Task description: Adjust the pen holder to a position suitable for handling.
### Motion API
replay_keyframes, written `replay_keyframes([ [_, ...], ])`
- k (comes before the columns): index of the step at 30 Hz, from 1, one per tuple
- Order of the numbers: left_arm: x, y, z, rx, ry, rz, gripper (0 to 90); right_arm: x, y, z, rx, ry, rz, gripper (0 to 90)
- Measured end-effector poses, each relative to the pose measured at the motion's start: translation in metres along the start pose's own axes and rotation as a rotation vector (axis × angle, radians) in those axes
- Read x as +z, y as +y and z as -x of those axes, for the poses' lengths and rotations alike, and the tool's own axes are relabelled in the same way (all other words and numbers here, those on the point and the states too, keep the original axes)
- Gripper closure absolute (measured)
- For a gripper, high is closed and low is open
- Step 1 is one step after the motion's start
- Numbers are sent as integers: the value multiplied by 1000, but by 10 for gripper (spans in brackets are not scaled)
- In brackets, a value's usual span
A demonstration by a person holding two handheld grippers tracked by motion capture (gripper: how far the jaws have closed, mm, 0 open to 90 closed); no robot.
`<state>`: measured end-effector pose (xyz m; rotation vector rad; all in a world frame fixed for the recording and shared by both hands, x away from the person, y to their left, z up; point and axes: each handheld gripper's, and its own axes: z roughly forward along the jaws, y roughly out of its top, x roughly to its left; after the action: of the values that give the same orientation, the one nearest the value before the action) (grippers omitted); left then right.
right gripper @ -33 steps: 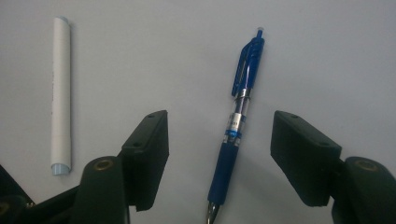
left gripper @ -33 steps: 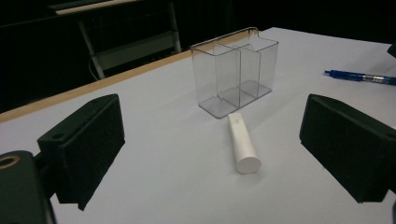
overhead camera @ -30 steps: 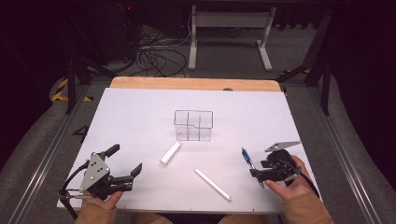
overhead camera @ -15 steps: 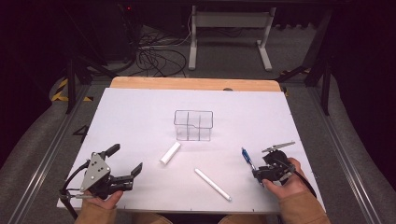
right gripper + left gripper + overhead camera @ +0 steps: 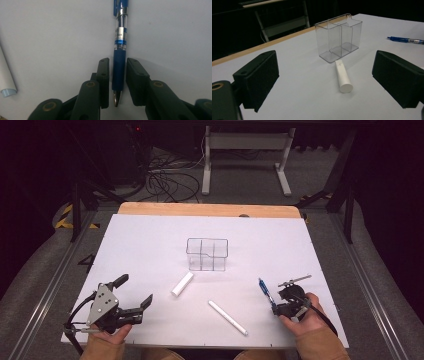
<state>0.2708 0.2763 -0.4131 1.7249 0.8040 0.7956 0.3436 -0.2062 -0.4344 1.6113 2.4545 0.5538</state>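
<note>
A blue pen (image 5: 266,292) lies on the white sheet at the right, its tip toward the person. My right gripper (image 5: 274,309) is down over its lower end. In the right gripper view the jaws have just been closing, and the two pads now sit against the pen's dark blue grip (image 5: 119,72). That makes my right gripper (image 5: 117,62) shut on the pen, which still rests on the sheet. My left gripper (image 5: 135,290) stands wide open at the near left with nothing between its jaws. It faces a short white cylinder (image 5: 343,76) and a clear compartment box (image 5: 339,37).
The clear box (image 5: 207,254) stands mid-table, with the short white cylinder (image 5: 182,284) just in front of it. A long thin white stick (image 5: 227,318) lies between my hands. The white sheet (image 5: 150,235) ends at a wooden strip (image 5: 200,209) on the far side.
The right gripper's jaws have closed in from a wide spread onto the blue pen. The left gripper and the other objects have stayed where they were.
</note>
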Motion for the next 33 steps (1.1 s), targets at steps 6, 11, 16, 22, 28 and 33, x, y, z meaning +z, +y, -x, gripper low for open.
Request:
replay_keyframes([
  [6,0,0,0,1,1,0,77,0,0,-3,40,-34,3,803],
  [11,0,0,0,4,2,2,77,1,-1,-4,62,-45,9,807],
  [16,0,0,0,6,3,1,77,1,-1,-5,67,-47,10,809],
  [22,0,0,0,8,3,3,77,0,-1,-5,79,-44,8,810],
  [28,0,0,0,6,4,4,77,-11,-3,-1,94,-3,69,811],
  [33,1,1,1,5,3,5,77,-20,-5,6,104,26,108,811],
])
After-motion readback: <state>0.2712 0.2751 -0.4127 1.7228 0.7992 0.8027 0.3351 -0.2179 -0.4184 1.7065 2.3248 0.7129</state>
